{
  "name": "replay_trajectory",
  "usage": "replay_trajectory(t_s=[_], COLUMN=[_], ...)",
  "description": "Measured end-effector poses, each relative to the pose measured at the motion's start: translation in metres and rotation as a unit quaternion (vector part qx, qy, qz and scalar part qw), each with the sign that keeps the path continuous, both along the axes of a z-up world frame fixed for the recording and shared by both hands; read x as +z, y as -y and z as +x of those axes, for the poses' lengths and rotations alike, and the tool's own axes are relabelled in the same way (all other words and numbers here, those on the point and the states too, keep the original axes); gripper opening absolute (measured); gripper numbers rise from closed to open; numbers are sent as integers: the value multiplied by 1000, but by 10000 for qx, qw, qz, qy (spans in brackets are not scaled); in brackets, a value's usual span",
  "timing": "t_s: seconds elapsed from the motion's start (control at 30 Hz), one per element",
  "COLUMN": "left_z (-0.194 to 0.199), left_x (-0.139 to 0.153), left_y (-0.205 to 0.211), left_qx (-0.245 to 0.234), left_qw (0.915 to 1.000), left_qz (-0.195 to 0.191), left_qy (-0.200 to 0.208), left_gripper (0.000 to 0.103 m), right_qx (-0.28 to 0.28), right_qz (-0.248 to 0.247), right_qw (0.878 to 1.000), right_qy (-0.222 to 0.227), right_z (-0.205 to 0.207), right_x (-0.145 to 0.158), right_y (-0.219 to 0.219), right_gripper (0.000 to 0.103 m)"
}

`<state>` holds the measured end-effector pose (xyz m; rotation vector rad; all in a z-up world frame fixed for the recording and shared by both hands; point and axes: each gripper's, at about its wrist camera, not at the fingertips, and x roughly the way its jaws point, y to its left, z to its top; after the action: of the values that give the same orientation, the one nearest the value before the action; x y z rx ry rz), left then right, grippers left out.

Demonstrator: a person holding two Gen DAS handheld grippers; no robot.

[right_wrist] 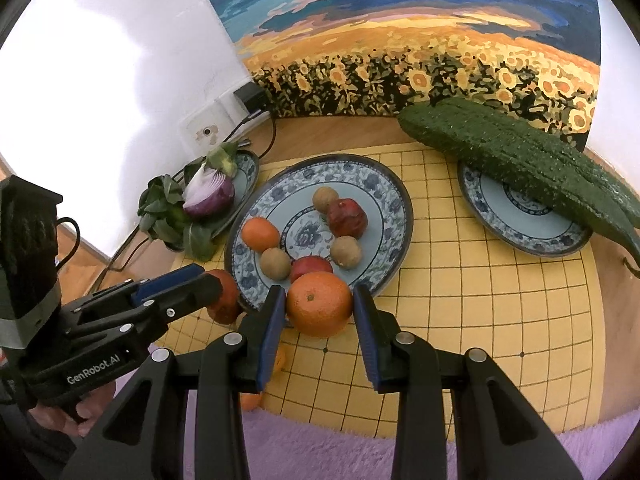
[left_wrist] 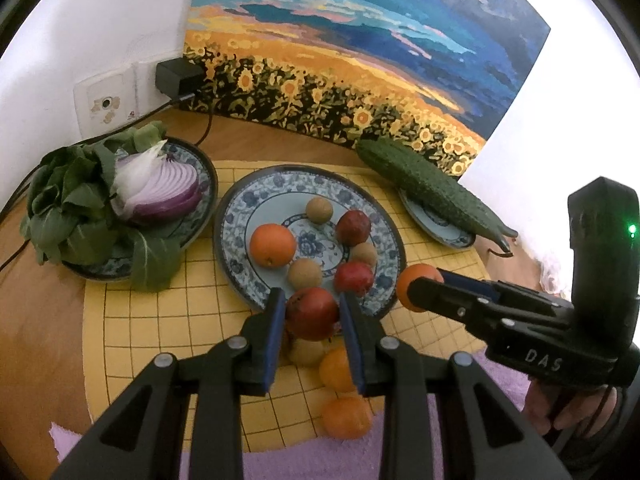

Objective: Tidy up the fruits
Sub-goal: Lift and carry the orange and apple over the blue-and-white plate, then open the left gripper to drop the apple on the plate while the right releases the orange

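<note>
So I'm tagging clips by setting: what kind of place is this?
Probably a home tabletop against a wall: blue-patterned plate of fruit on a yellow grid mat, a sunflower painting leaning behind, and a wall socket with a plugged-in adapter.

Both wrist views close above plate (left_wrist: 236, 216)

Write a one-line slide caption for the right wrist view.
Right gripper carries an orange toward the centre fruit plate, while the left gripper brings a red fruit alongside.

The fruit plate (left_wrist: 236, 216) sits between the onion plate (left_wrist: 206, 176) left and cucumber plate (left_wrist: 448, 232) right.
</note>
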<state>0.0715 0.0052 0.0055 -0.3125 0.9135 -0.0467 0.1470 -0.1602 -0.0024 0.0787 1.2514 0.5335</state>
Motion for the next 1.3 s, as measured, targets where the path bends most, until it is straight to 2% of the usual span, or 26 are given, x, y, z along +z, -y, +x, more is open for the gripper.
replay_trajectory(t_s=[0.73,1.3], left_z=[42,63], left_x=[-8,-10], left_y=[-4,-5], left_qx=[-137,-46], left_qw=[9999,9999], left_qz=[3,134], left_qy=[-1,72], left_gripper=[29,28], right_qx=[-69,48], right_qz=[-67,-168], right_qw=[9998,9998], right_qy=[-170,24], right_z=[23,40], right_x=[-25,-36], right_y=[-4,-21], right_gripper=[36,36])
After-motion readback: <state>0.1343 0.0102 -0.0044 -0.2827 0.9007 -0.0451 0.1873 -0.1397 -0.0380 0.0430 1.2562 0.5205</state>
